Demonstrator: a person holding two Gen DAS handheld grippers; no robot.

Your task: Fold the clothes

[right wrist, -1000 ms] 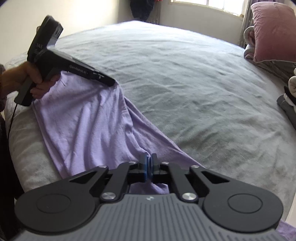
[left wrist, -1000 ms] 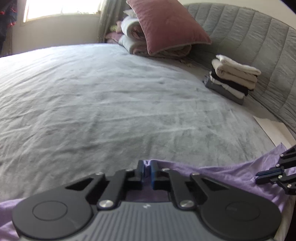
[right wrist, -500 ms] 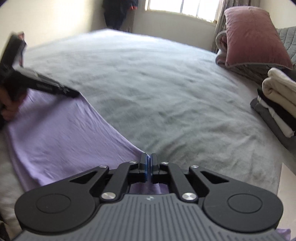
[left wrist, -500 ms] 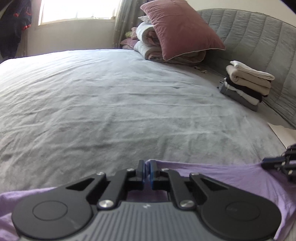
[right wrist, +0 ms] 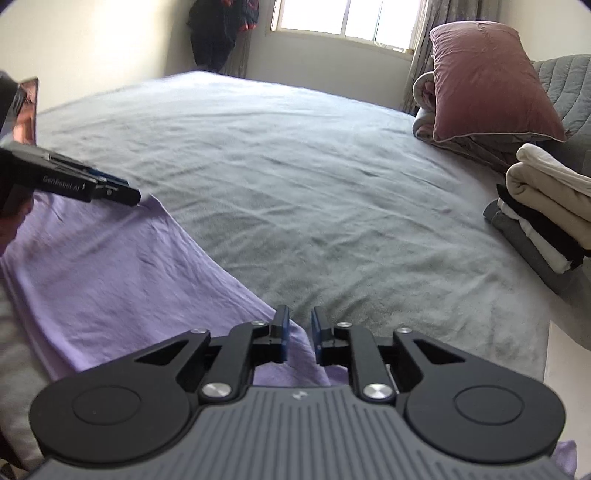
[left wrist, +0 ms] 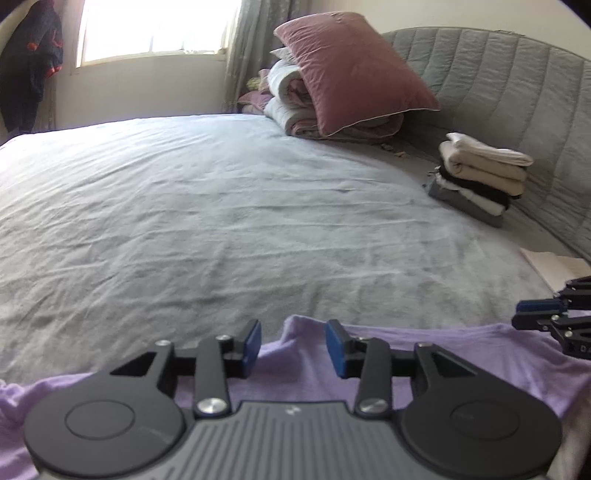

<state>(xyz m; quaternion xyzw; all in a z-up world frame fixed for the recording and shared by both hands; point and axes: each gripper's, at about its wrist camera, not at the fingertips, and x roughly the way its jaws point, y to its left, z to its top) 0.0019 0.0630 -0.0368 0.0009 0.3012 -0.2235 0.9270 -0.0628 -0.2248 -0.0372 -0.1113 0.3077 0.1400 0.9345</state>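
here, grey bed (left wrist: 221, 206), bright window (left wrist: 155, 29), lilac garment (right wrist: 110, 266) released, both grippers' jaws just parted

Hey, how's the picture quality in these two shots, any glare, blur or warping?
Left wrist view: window blown out white, headboard bowed by the fisheye. Right wrist view: window also overexposed, left claw and the purple garment beneath it slightly blurred.
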